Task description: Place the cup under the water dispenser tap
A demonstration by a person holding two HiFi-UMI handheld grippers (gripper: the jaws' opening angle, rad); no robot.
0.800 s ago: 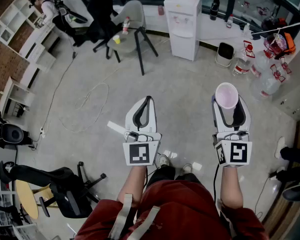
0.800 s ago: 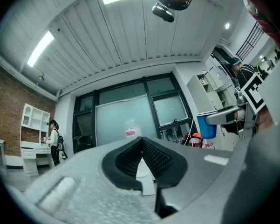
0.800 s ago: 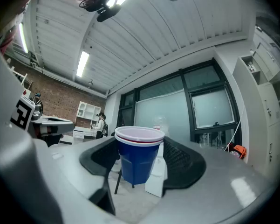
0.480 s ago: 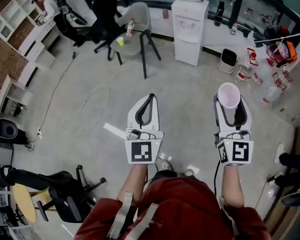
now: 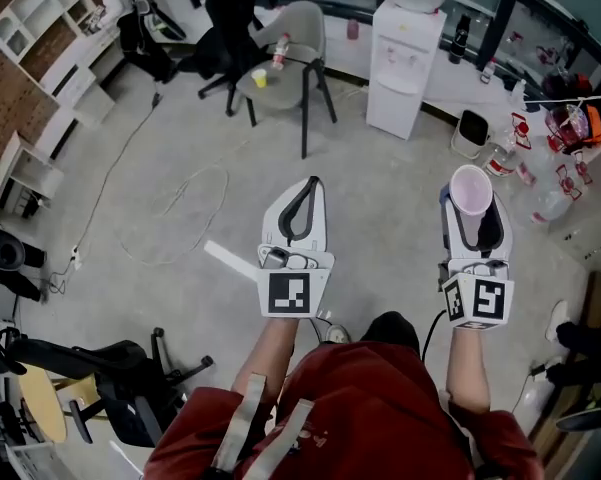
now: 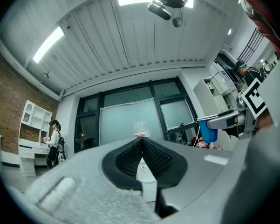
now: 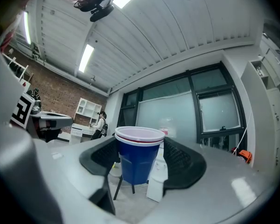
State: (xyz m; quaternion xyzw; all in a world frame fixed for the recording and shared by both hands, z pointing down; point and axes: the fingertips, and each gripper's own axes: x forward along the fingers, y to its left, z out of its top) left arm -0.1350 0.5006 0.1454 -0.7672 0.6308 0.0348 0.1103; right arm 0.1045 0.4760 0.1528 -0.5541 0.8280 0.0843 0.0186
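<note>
**Cup held in the right fingers, well short of the dispenser**

The black ribbed fingers (image 7: pixel 186 160) of the right gripper (image 5: pixel 471 196) stand wide and press on both sides of the cup (image 7: pixel 139 160). It is a blue cup with a white rim and a thin red line beneath the rim. It stands upright with its mouth up, carried in the air above the floor (image 5: pixel 380 198). In the head view only its pale inside shows.

The fingers (image 6: pixel 160 160) of the left gripper (image 5: pixel 308 186) are drawn together so that their tips meet, and nothing is between them. Both grippers are held out side by side and well apart, each with its marker cube toward the person in a red top (image 5: pixel 350 408) who holds them.

The water dispenser (image 5: pixel 405 53) is a white cabinet with a bottle on top. It stands against the far wall, a little left of the right gripper's line, and the cup is well apart from it. In the right gripper view it shows small and distant behind the cup.

Left of the dispenser stands a grey chair (image 5: pixel 290 53) with a small yellow cup (image 5: pixel 259 78) and a bottle (image 5: pixel 279 52) on its seat. A loose cable (image 5: pixel 180 208) loops across the floor at left. A black office chair (image 5: pixel 110 368) sits near left. At far left another person (image 5: pixel 120 8) stands by white shelves (image 5: pixel 30 23).
</note>
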